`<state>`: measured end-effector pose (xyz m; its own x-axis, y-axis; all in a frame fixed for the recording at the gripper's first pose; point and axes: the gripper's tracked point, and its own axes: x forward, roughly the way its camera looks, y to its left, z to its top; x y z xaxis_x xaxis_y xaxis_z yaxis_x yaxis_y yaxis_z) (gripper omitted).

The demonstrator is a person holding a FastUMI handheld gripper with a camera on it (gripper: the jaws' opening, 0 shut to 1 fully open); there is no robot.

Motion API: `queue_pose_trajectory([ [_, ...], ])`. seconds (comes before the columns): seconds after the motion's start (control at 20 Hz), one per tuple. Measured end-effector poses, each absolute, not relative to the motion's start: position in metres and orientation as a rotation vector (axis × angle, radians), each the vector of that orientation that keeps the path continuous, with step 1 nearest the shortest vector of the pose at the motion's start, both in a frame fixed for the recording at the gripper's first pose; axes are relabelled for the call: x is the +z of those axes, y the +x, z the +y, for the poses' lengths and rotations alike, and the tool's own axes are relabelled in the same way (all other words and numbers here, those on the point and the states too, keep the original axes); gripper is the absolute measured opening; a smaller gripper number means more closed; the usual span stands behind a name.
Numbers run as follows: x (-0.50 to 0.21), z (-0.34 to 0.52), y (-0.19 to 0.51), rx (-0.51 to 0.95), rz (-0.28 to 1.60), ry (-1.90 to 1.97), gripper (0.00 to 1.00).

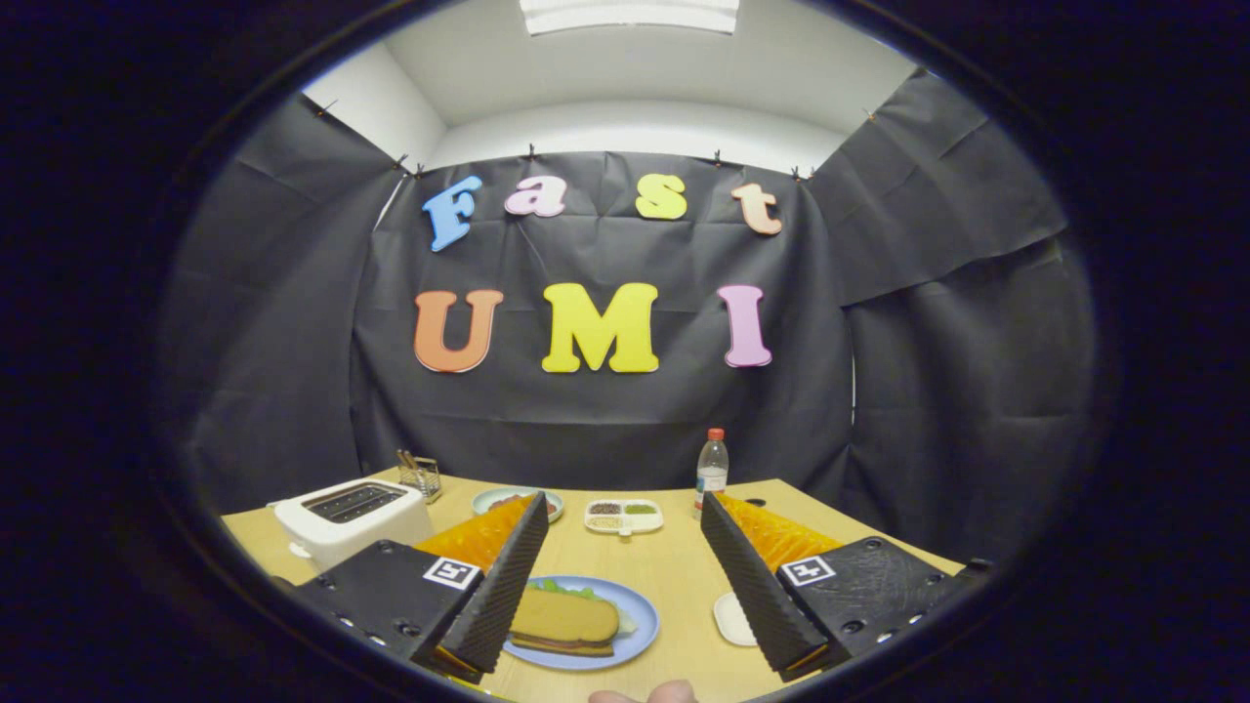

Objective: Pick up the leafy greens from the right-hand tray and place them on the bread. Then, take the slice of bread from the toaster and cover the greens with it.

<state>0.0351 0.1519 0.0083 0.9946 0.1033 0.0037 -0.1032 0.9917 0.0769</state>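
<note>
On the wooden table a blue plate (635, 625) carries a sandwich: a slice of bread (564, 617) lies on top, with leafy greens (566, 589) peeking out at its far edge and a darker layer under it. My gripper (621, 576) hangs above the plate, open, with nothing between its fingers; the sandwich shows just right of the left finger (508, 586). The white toaster (347, 519) stands beyond the left finger, and its slots look dark. A small white tray (732, 619) lies beside the right finger (752, 586), partly hidden by it.
Farther back stand a small blue dish with red food (503, 500), a white divided dish of seasonings (624, 516), a water bottle with a red cap (712, 471) and a clear holder with utensils (419, 475). A person's fingertips (645, 694) show at the table's near edge.
</note>
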Motion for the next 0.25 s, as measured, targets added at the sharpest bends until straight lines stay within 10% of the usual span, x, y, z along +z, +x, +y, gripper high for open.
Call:
queue_pose_trajectory([
  [0.25,0.024,0.15,0.029,0.096,-0.044,0.091,0.96],
])
